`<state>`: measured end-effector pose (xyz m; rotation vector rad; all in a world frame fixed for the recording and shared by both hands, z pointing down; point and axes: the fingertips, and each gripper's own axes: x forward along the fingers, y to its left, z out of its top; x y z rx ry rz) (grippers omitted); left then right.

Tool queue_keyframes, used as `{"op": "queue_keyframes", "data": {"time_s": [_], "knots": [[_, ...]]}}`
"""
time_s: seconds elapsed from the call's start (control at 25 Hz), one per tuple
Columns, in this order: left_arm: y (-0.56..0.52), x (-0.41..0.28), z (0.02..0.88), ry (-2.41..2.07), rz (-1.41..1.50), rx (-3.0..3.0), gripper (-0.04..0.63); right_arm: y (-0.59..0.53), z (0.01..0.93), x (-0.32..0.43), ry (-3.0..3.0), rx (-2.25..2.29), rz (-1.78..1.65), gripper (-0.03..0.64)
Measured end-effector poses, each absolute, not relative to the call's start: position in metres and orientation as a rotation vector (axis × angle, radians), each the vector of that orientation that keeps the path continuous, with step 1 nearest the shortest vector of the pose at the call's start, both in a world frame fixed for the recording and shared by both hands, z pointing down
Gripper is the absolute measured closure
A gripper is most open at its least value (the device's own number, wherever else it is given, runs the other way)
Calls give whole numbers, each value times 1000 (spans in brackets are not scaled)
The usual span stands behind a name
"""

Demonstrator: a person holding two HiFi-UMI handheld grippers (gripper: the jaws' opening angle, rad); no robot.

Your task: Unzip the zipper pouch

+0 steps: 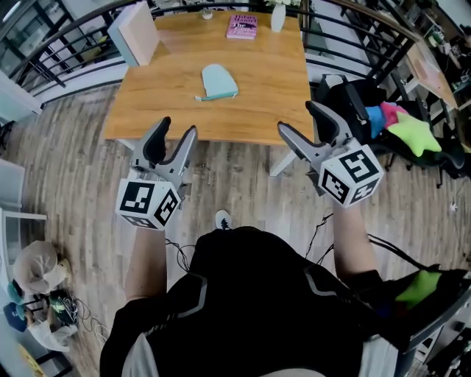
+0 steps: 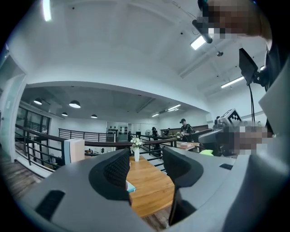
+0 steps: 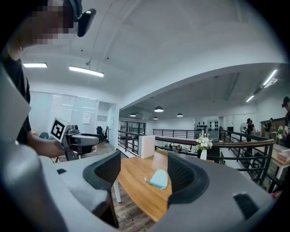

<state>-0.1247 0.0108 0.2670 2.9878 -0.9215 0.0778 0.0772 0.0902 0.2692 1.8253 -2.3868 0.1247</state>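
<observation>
Left gripper [image 1: 178, 127]: jaws apart, only air between them (held short of the table's near edge).
Right gripper [image 1: 298, 116]: jaws apart, empty.
Zipper pouch [image 1: 218, 82]: light blue, flat on the wooden table [image 1: 250, 110], ahead of both jaw pairs and well apart from them.
Between jaws and pouch: bare tabletop.
Beyond the pouch: pink book [image 1: 242, 26], white vase [image 1: 277, 16], white box [image 1: 136, 33], black railing [image 1: 70, 46].

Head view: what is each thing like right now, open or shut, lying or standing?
Pouch: lying flat on the table, untouched.
Book: closed, lying flat.
Vase: upright, holding flowers.
Box: standing upright.
Left tongs: open, empty.
Right tongs: open, empty.
</observation>
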Motion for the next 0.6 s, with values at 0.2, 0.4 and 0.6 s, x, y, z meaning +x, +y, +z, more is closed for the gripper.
{"op": "queue_keyframes", "data": {"time_s": [0.2,0.4,0.6], "knots": [[-37,-138,271,-923,78,3001,347,45,269,69,-2354,1839,127,287],[-74,-149,279,-898,55,2990,347,9,274,63,-2315,1847,146,287],[-103,-153,288,-889,34,2981,329,-20,282,62,-2289,1828,167,287]]}}
